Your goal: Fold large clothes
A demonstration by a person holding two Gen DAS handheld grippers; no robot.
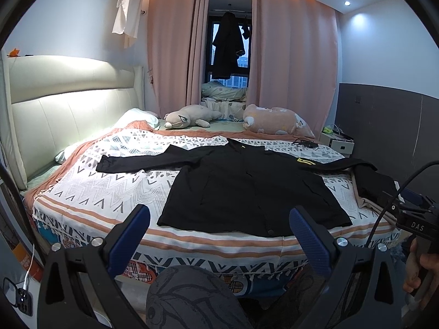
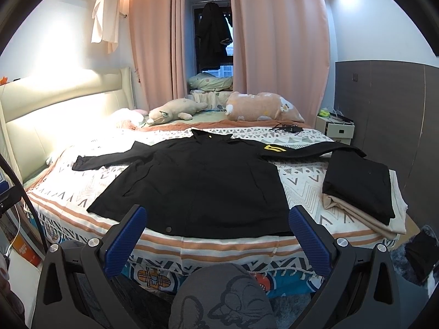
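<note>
A large black long-sleeved jacket (image 1: 247, 186) lies flat and spread out on the patterned bedspread (image 1: 109, 181), collar far, hem near, both sleeves stretched sideways. It also shows in the right wrist view (image 2: 197, 186). A yellow patch (image 2: 271, 147) marks its right sleeve. My left gripper (image 1: 219, 222) is open and empty, held just short of the hem at the bed's near edge. My right gripper (image 2: 218, 222) is open and empty, also just short of the hem. The right gripper's body shows at the right edge of the left wrist view (image 1: 411, 219).
A stack of folded black and beige clothes (image 2: 362, 192) sits on the bed's right side. Plush toys (image 1: 192, 116) and a pink pillow (image 1: 274, 122) lie at the far end. The headboard (image 1: 68, 109) is left, a nightstand (image 2: 334, 128) far right. My knees (image 2: 219, 298) are below.
</note>
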